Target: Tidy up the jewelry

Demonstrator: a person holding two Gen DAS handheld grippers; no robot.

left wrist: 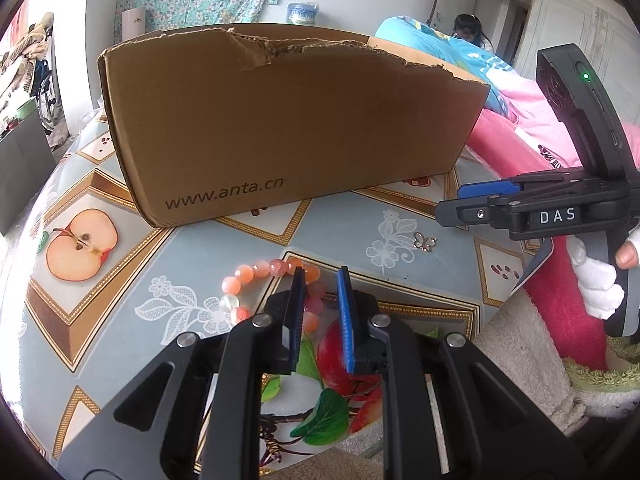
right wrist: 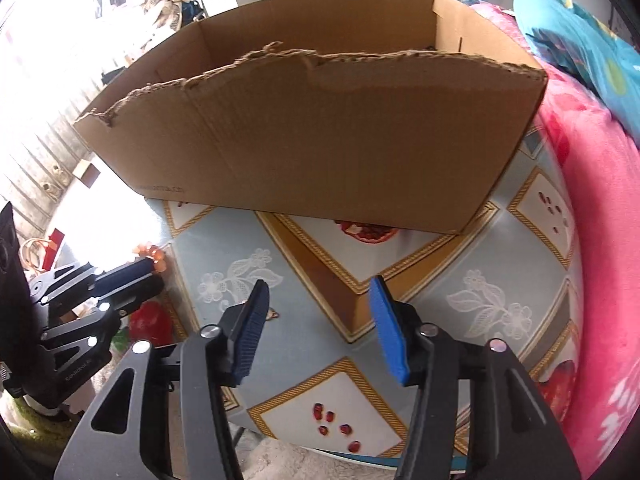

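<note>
Right up close, the left gripper (left wrist: 320, 276) is hanging low over the table (left wrist: 224, 248), and its two fingers are sitting close together with a thin gap between them. Nothing is being squeezed in that gap. A pink and orange bead bracelet (left wrist: 256, 276) is lying flat on the table just under and behind those fingers, partly hidden by them. A little farther out, a small gold butterfly charm (left wrist: 425, 241) is lying by itself on a white flower print. The right gripper (right wrist: 318, 294) is pointing down at the table with its blue fingers standing wide apart and holding nothing. A hand in a white glove (left wrist: 600, 284) is gripping its handle. Behind all of it, a big brown cardboard box (left wrist: 288, 128) with a torn top edge is standing open on the table.
</note>
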